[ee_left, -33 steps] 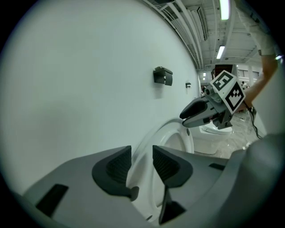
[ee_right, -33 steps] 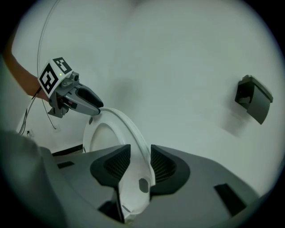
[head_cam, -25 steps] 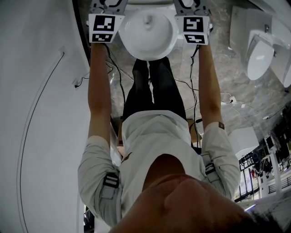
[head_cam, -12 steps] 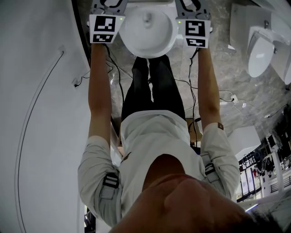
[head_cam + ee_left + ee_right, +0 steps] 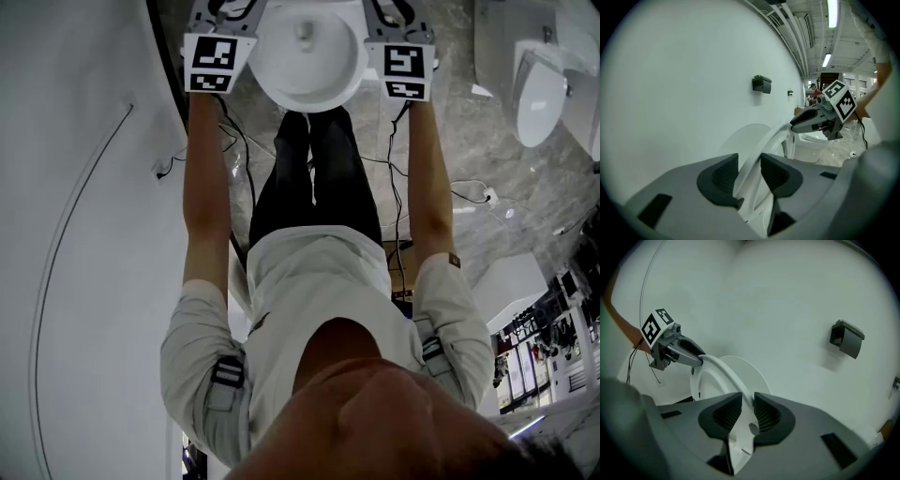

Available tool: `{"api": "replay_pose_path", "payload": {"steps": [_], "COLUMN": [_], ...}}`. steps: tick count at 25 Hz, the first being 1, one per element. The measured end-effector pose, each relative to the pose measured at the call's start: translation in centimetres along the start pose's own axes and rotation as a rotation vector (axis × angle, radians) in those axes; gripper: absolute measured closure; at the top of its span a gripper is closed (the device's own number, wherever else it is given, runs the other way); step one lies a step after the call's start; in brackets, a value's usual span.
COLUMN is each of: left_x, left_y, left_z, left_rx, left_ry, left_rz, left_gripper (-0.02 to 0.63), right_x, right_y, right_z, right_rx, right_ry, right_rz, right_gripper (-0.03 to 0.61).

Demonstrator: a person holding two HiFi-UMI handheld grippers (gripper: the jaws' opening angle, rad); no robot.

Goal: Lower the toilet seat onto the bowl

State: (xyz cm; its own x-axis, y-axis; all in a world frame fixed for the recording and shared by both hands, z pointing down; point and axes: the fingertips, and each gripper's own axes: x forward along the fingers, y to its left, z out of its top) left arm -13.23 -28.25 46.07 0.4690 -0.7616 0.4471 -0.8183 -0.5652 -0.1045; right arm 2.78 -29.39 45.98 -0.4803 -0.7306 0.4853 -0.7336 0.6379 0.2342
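The white toilet bowl [image 5: 281, 89] is at the top of the head view, with one gripper on each side of it. The raised toilet seat [image 5: 761, 145] slants out from the lid [image 5: 740, 136], which stands against the wall. My left gripper [image 5: 749, 176] is shut on the seat's rim, which fills the gap between its pads. On the opposite side, my right gripper [image 5: 747, 414] has just been closing, and its pads now press on the seat [image 5: 719, 369]. Each gripper shows in the other's view: the right gripper [image 5: 811, 123] and the left gripper [image 5: 686, 355]. In the head view, left gripper [image 5: 225, 9] and right gripper [image 5: 394, 11] reach the top edge.
A curved white wall [image 5: 75, 234] runs along the left. A second white toilet [image 5: 539, 84] stands at the upper right on the marble floor. Black cables [image 5: 244, 159] trail beside the person's legs. A dark paper holder [image 5: 847, 339] hangs on the wall behind the toilet.
In the head view both grippers have drawn slightly back toward the person relative to the bowl. The bowl itself has slid nearer the top edge of the picture.
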Motion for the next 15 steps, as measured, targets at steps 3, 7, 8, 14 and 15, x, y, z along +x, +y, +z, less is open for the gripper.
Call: {"api": "replay_pose_path", "payload": {"steps": [3,7,8,14,15], "left_x": [-1.0,-2.3,-2.6,-4.4,-4.9], "left_y": [-0.8,-2.2,-2.6,-4.7,-4.9], "left_z": [-0.3,-0.8,-1.0,-2.2,-2.5], "left_rx": [-0.007,-0.004,-0.003,0.001,0.0], "left_ry": [-0.005,-0.006,-0.006,-0.002,-0.003], "left_rz": [-0.017,-0.038,-0.042,-0.068,-0.073], "left_gripper": [0.451,0.451,0.451,0.446,0.446], "right_x": [-1.1,-2.7,-3.0,-5.0,-5.3], "right_y": [0.8,1.8,2.0,3.6,4.1], "right_z": [-0.3,-1.0,-1.3,-2.6,-2.7], "right_rx": [0.014,0.024,0.025,0.039,0.04], "right_ry": [0.007,0.021,0.024,0.04,0.042], "right_rz": [-0.007,-0.022,-0.024,-0.041,-0.044], "right_gripper": [0.48,0.479,0.479,0.477,0.476]}}
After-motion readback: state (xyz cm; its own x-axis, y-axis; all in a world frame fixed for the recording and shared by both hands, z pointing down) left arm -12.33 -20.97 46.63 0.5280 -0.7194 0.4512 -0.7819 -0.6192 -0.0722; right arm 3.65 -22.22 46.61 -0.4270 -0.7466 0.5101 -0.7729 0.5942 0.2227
